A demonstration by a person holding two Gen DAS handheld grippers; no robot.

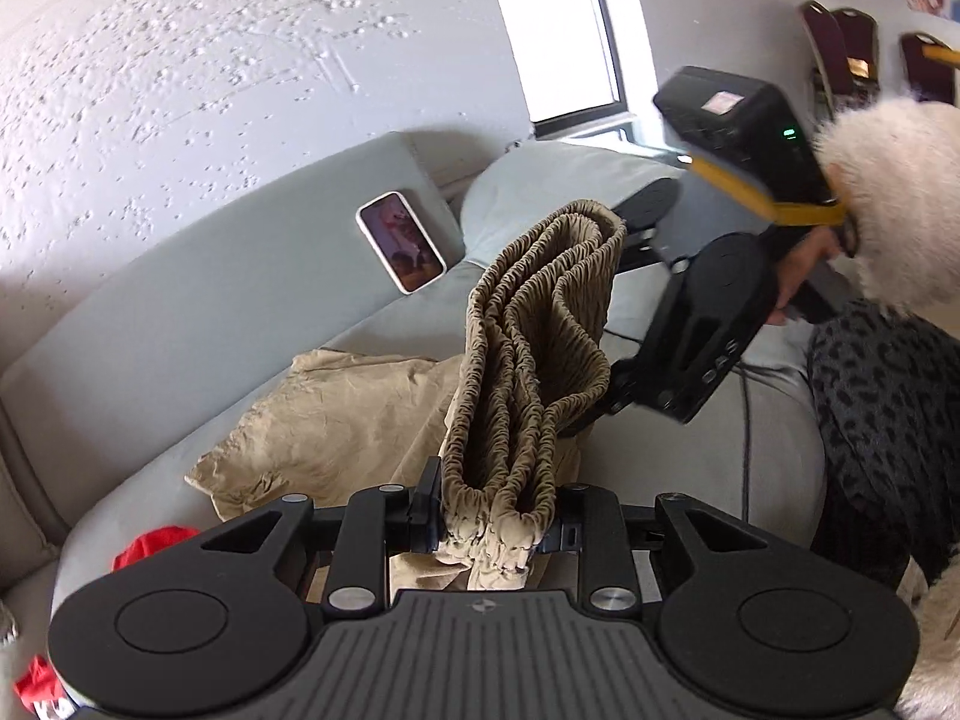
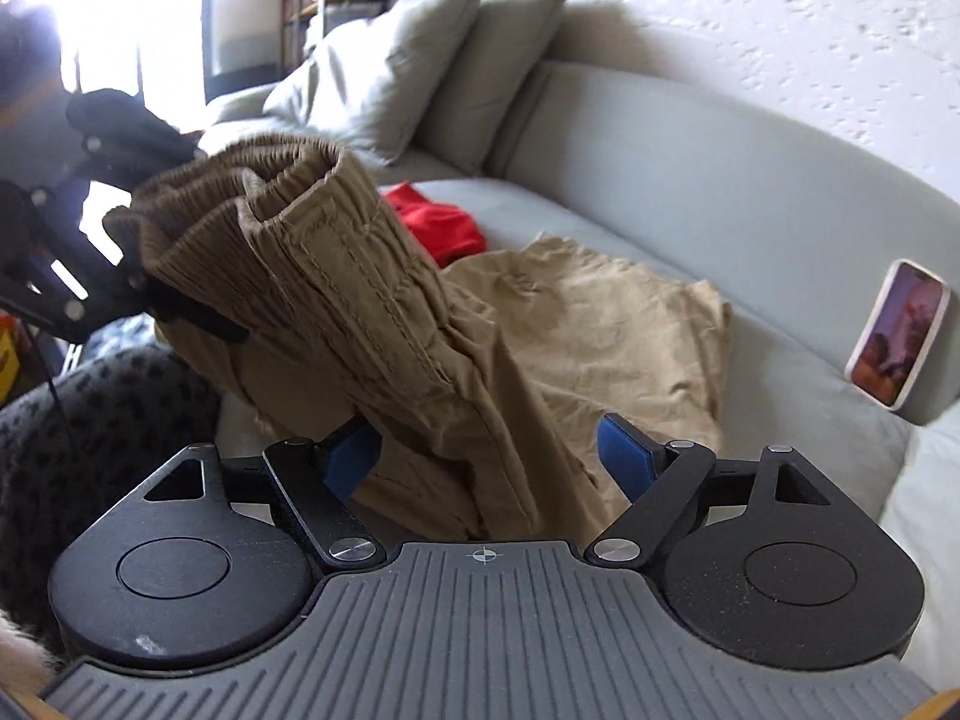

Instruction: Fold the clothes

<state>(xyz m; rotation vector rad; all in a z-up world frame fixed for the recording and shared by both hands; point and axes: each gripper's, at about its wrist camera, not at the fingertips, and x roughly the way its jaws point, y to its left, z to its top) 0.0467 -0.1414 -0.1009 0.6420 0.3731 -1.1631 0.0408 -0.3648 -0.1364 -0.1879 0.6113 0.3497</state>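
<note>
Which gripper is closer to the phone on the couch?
Probably right. The right gripper hovers open over the tan pants toward the phone; the left gripper clamps the waistband farther away.

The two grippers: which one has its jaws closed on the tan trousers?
The left gripper: its jaws pinch the elastic waistband of the tan trousers. The right gripper has its blue-padded jaws spread apart around the fabric.
</note>
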